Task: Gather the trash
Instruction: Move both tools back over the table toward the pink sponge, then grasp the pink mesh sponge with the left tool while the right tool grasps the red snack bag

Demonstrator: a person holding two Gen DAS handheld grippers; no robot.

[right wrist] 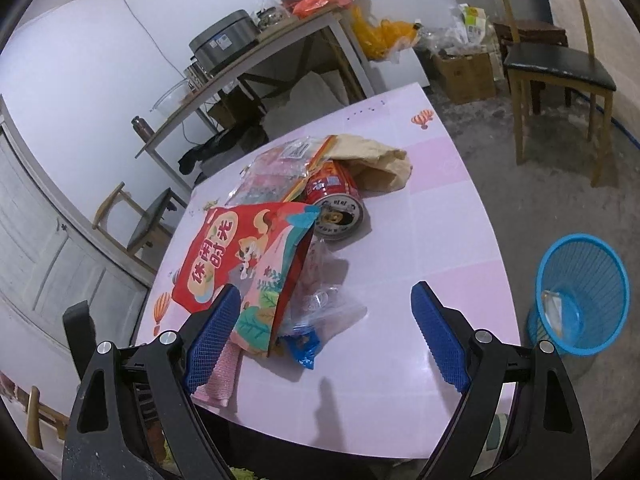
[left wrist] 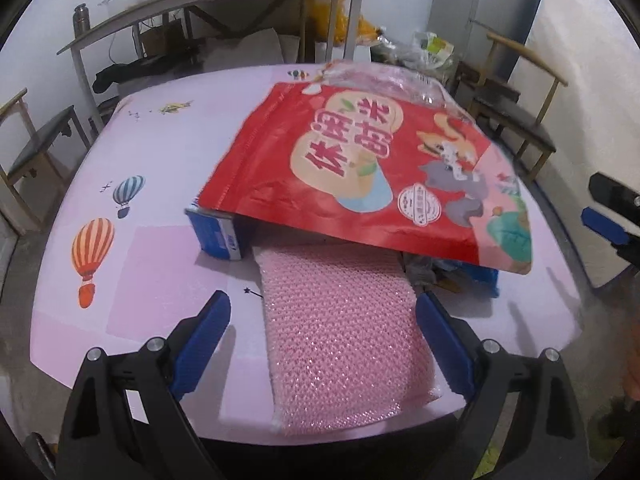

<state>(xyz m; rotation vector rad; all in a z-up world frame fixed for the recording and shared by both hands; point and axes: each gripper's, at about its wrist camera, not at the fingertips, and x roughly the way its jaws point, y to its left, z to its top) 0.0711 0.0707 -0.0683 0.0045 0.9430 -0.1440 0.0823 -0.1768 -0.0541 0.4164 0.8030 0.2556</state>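
Observation:
A pile of trash lies on the pink table (left wrist: 160,264). A red snack bag (left wrist: 360,168) rests on a blue box (left wrist: 218,236) and over a pink scrub sponge (left wrist: 340,344). My left gripper (left wrist: 322,340) is open, its fingers on either side of the sponge. In the right wrist view the red snack bag (right wrist: 236,264), a red can (right wrist: 334,204) lying on its side, a brown paper bag (right wrist: 376,164), clear plastic wrappers (right wrist: 324,300) and a blue wrapper (right wrist: 304,346) show. My right gripper (right wrist: 326,332) is open and empty above the table's near edge.
A blue mesh waste basket (right wrist: 580,296) stands on the floor right of the table, with a wrapper inside. Wooden chairs (right wrist: 556,68) stand around. A cluttered side table (right wrist: 256,56) is behind. The right gripper shows at the right edge of the left wrist view (left wrist: 608,216).

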